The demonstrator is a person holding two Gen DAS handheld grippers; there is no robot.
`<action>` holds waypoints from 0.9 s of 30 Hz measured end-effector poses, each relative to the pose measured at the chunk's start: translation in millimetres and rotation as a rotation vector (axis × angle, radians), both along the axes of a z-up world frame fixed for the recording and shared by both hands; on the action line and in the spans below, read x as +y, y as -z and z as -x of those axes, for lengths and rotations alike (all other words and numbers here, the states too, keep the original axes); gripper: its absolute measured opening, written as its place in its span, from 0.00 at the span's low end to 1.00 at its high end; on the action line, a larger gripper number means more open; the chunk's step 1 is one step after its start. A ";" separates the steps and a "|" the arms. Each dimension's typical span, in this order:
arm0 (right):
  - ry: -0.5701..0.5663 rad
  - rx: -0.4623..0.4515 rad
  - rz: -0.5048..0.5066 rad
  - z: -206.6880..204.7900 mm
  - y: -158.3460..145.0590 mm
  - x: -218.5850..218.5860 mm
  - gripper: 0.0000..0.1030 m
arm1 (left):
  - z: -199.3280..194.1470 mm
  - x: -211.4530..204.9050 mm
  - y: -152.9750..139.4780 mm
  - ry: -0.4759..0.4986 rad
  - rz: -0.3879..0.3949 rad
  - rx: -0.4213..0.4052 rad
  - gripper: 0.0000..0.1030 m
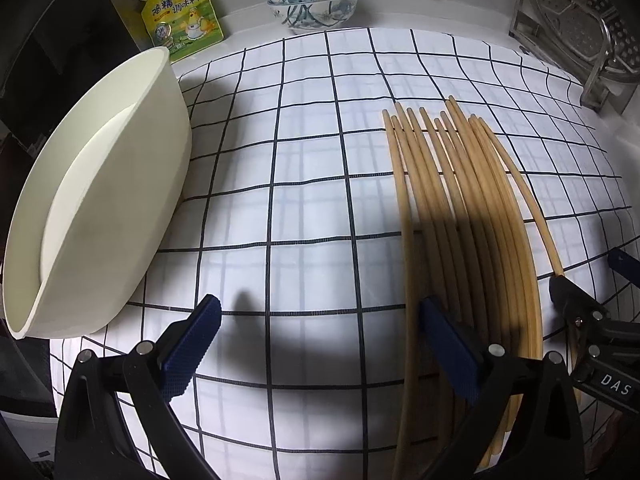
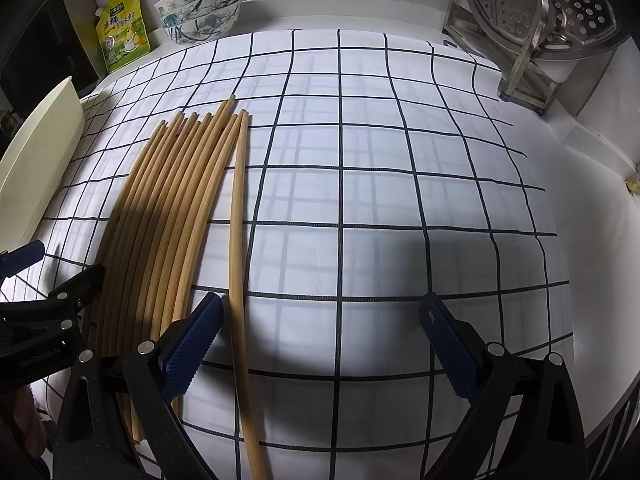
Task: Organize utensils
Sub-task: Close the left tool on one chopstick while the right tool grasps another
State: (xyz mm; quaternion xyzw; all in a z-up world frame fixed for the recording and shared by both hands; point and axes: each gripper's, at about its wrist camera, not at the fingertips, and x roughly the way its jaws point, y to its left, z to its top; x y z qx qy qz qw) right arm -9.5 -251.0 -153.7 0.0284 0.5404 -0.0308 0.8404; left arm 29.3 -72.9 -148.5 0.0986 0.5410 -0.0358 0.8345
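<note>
Checked cloth (image 1: pixel 304 168) covers my desk. At its left edge a cream tub (image 1: pixel 100 200) lies tilted; my left gripper (image 1: pixel 320 344) hangs spread and empty. Chopsticks (image 2: pixel 168 208) lie bundled mid-cloth, one stray (image 2: pixel 237 240) just inside my spread right gripper (image 2: pixel 320 340).

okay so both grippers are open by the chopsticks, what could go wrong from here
The chopsticks lie packed side by side, so the right gripper may catch several or scatter them. One chopstick lies apart and could roll on the checked cloth. The left gripper sits close, so the two might collide.
</note>
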 end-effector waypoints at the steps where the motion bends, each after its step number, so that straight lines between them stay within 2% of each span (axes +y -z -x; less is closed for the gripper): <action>1: -0.004 -0.003 0.001 -0.3 0.1 0.6 0.91 | -0.6 0.5 -0.3 -0.002 0.003 0.000 0.95; 6: -0.037 -0.018 0.003 -2.4 0.2 5.1 0.90 | 0.5 -1.5 -2.4 0.003 -0.008 -0.027 0.92; 8: -0.062 -0.032 0.003 -1.6 -0.5 8.9 0.82 | 1.0 -3.4 -4.3 0.018 0.006 -0.033 0.80; 10: -0.082 -0.045 0.002 0.3 -2.1 11.8 0.76 | 0.9 -6.6 -6.8 0.033 0.031 -0.028 0.63; 11: -0.089 -0.050 0.002 0.6 -2.6 13.3 0.74 | 1.7 -8.2 -7.2 0.039 0.037 -0.027 0.59; 13: -0.099 -0.053 0.002 0.4 -3.7 15.5 0.68 | 3.8 -13.9 -8.3 0.058 0.047 -0.026 0.40; 15: -0.110 -0.056 0.003 0.3 -4.8 18.0 0.61 | 5.9 -19.6 -8.9 0.076 0.050 -0.021 0.27; 16: -0.117 -0.056 0.003 -0.1 -5.5 19.3 0.55 | 6.5 -21.5 -8.6 0.081 0.052 -0.018 0.20; 19: -0.125 -0.057 0.004 1.2 -8.4 21.6 0.34 | 7.3 -24.2 -8.2 0.092 0.067 -0.003 0.08; 21: -0.130 -0.053 0.002 0.8 -9.3 23.0 0.19 | 7.3 -23.9 -7.9 0.092 0.070 0.001 0.07; 22: -0.130 -0.050 0.004 1.1 -9.8 23.7 0.06 | 6.7 -23.1 -7.8 0.089 0.076 0.005 0.07; 27: -0.119 -0.033 -0.039 -1.3 -12.1 19.6 0.06 | 2.5 -16.1 -11.0 0.076 0.107 0.030 0.07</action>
